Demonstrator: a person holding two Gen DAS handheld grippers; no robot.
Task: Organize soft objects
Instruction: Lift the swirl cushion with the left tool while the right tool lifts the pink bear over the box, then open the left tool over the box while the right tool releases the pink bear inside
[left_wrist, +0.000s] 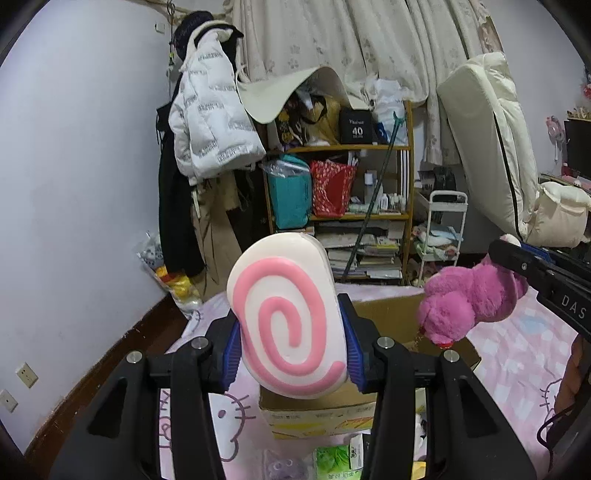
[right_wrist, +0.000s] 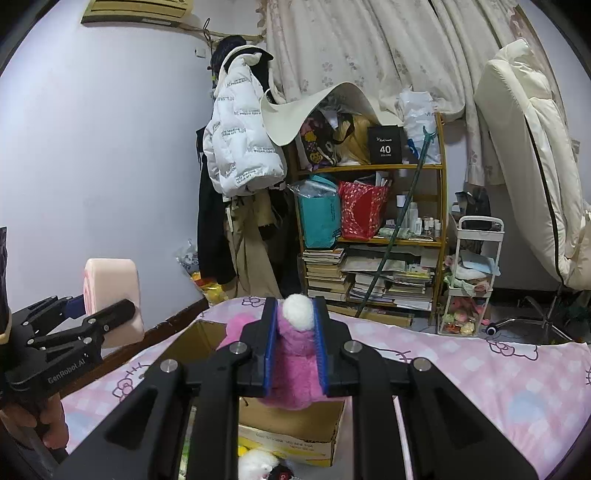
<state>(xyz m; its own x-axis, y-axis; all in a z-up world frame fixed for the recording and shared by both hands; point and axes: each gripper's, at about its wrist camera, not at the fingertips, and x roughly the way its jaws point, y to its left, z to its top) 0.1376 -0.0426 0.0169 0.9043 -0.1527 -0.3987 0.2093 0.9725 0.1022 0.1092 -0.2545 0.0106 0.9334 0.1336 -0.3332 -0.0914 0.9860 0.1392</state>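
My left gripper (left_wrist: 291, 332) is shut on a white squishy toy with a pink swirl (left_wrist: 288, 317), held upright above an open cardboard box (left_wrist: 317, 413) on the bed. In the right wrist view the same swirl toy (right_wrist: 118, 291) and left gripper (right_wrist: 107, 314) show at the left edge. My right gripper (right_wrist: 295, 339) is shut on a pink plush toy (right_wrist: 293, 365) with a white pom-pom, over the cardboard box (right_wrist: 295, 432). From the left wrist view the pink plush (left_wrist: 469, 299) hangs beside the box's right rim.
A pink cartoon-cat bedsheet (right_wrist: 480, 380) covers the bed. More soft items lie at the near edge: a green pack (left_wrist: 332, 461) and a white plush (right_wrist: 258, 463). A crowded bookshelf (right_wrist: 373, 229), hanging coats (right_wrist: 240, 147), a white trolley (right_wrist: 469, 277) and a folded mattress (right_wrist: 528, 166) stand behind.
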